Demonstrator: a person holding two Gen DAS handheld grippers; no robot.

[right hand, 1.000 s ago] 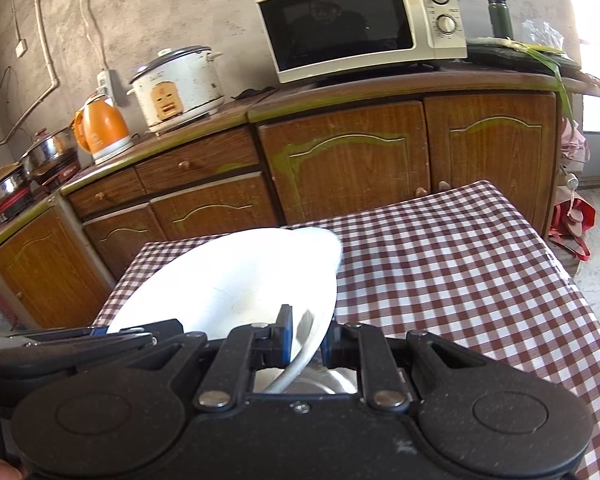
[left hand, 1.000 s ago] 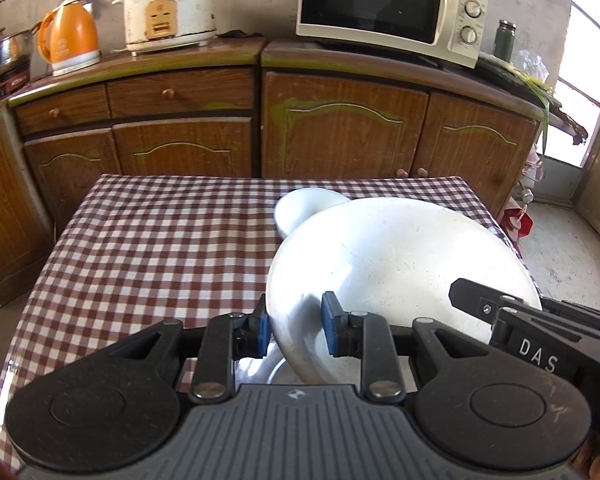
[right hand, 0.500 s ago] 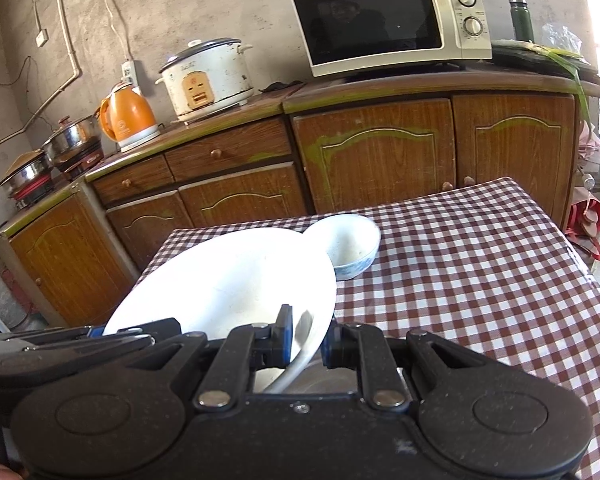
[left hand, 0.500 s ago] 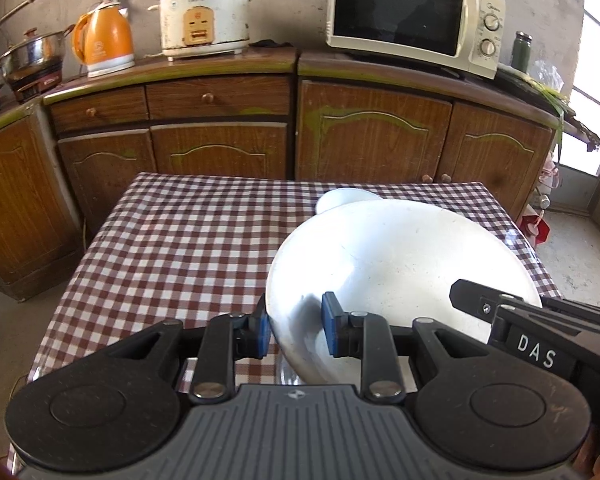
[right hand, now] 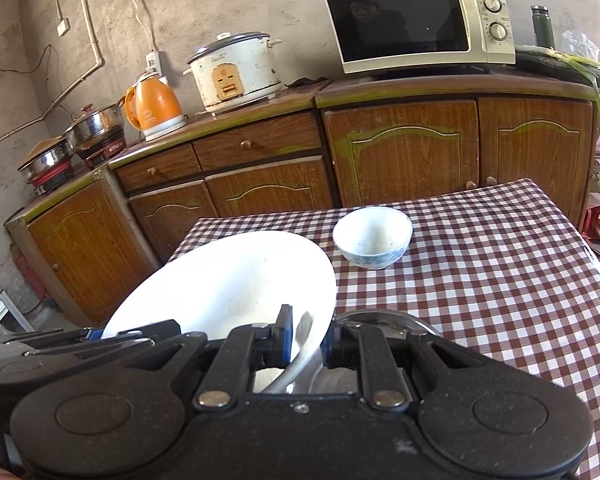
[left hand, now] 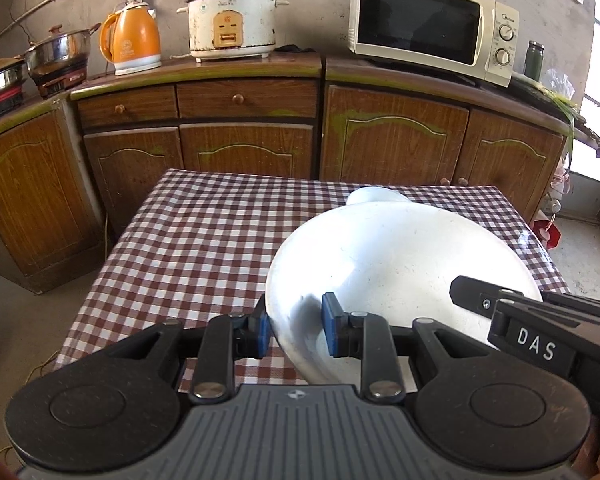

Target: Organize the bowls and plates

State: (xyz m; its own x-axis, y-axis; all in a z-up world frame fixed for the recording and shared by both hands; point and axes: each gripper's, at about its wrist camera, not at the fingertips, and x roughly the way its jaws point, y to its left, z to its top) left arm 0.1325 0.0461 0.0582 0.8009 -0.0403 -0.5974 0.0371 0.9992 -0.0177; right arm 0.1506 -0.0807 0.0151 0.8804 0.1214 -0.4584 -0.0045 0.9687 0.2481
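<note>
Above the checked surface, a large white plate is held tilted between two grippers. The left gripper is clamped on the plate's left rim, one blue pad under the edge and the other on the inner face. The right gripper pinches the opposite rim, its pads closed tight on the thin edge; in the left wrist view its black body juts in from the right, over the plate. Beyond the plate, a small white bowl with a faint blue pattern stands upright on the surface, near the far edge and apart from the plate. Just below the right gripper, a shiny metal dish shows beside the plate's edge; whether the two touch I cannot tell. Along the wall behind runs a wooden cabinet carrying a microwave, a rice cooker and an orange kettle.
</note>
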